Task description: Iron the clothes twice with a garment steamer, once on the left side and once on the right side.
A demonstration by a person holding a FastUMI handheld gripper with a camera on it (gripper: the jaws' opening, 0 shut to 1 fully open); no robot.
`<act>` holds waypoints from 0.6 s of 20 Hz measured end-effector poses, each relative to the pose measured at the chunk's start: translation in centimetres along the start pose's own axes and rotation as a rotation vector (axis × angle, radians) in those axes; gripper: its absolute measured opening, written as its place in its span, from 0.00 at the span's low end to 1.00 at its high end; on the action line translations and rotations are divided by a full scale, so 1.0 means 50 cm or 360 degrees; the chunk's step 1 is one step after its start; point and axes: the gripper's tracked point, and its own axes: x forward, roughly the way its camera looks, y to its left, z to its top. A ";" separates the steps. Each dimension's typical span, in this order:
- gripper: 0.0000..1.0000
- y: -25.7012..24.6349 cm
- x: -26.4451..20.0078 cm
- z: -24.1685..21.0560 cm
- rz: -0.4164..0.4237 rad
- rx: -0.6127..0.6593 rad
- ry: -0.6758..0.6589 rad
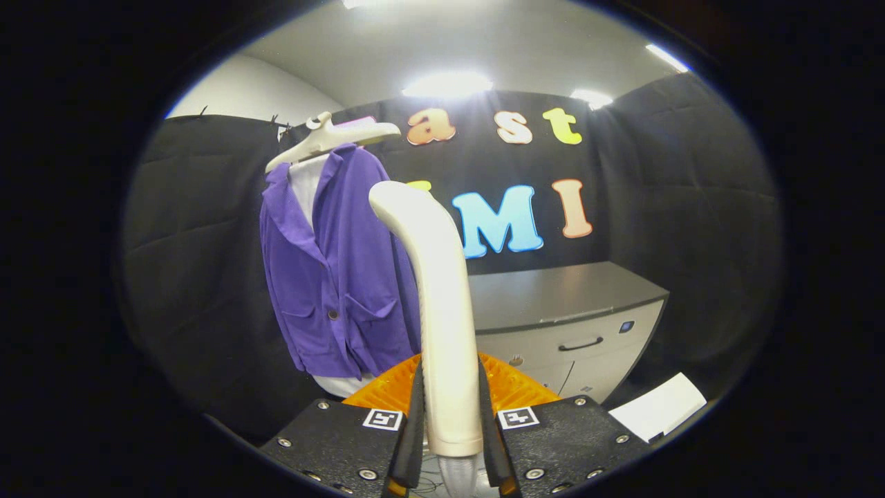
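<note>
A cream garment steamer (442, 304) stands upright between my fingers, and my gripper (449, 415) is shut on its handle. Its curved head points left toward a purple jacket (339, 270) that hangs over a white shirt on a cream hanger (332, 138) beyond the fingers to the left. The steamer head sits just right of the jacket's right edge; whether it touches the cloth I cannot tell. The steamer hides the jacket's right hem.
A grey-topped cabinet (567, 304) with a drawer handle stands beyond the fingers to the right. A white sheet of paper (660, 408) lies on the floor near its front corner. Black cloth walls close the booth on all sides.
</note>
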 end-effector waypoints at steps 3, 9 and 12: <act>0.36 0.011 -0.029 0.043 -0.0022 -0.0026 -0.0159; 0.36 -0.003 -0.046 0.012 -0.0096 -0.0048 -0.0187; 0.36 0.007 -0.049 -0.008 -0.0082 -0.0058 -0.0184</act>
